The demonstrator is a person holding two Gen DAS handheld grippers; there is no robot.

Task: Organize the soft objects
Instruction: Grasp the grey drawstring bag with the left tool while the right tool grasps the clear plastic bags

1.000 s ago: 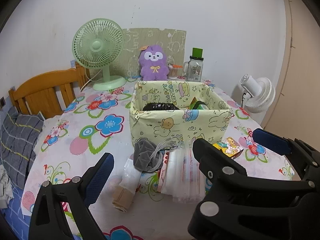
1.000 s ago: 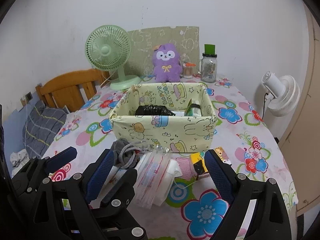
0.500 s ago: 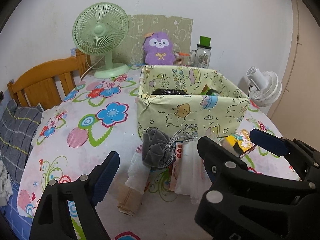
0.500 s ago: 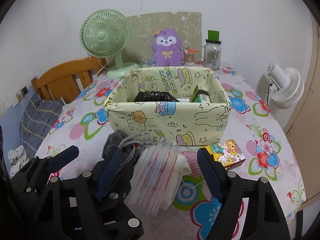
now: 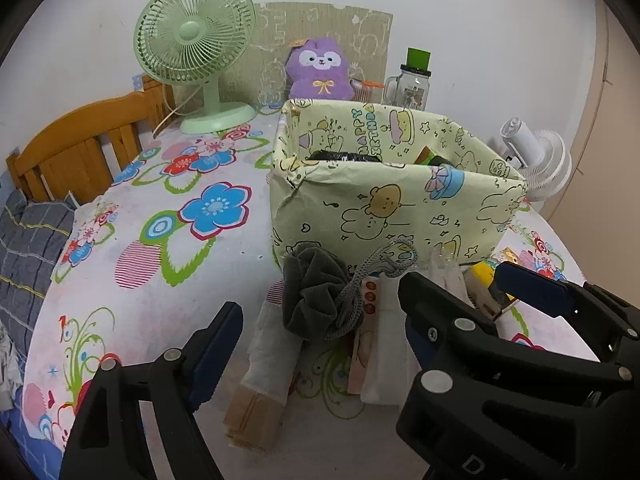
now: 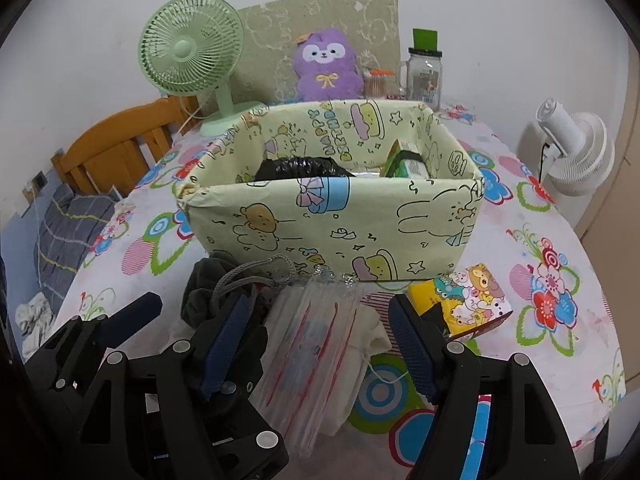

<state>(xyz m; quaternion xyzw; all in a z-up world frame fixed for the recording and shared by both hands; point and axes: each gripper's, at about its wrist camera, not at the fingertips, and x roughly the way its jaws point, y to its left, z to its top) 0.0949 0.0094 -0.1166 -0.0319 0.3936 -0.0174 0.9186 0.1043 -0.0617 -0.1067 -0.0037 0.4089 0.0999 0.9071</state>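
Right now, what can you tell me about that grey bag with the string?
The grey pouch looks like soft, velvety cloth, scrunched and gathered at its mouth by a braided grey drawstring that loops off to one side. It lies slumped on the flowery tablecloth, just in front of the yellow cartoon box, resting on some white folded packs. Neither gripper touches it.

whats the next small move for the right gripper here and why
Probably ease the right gripper a little lower over the clear plastic packet: its jaws are closing with the packet between them but not yet pressed, and the patterned box sits just behind.
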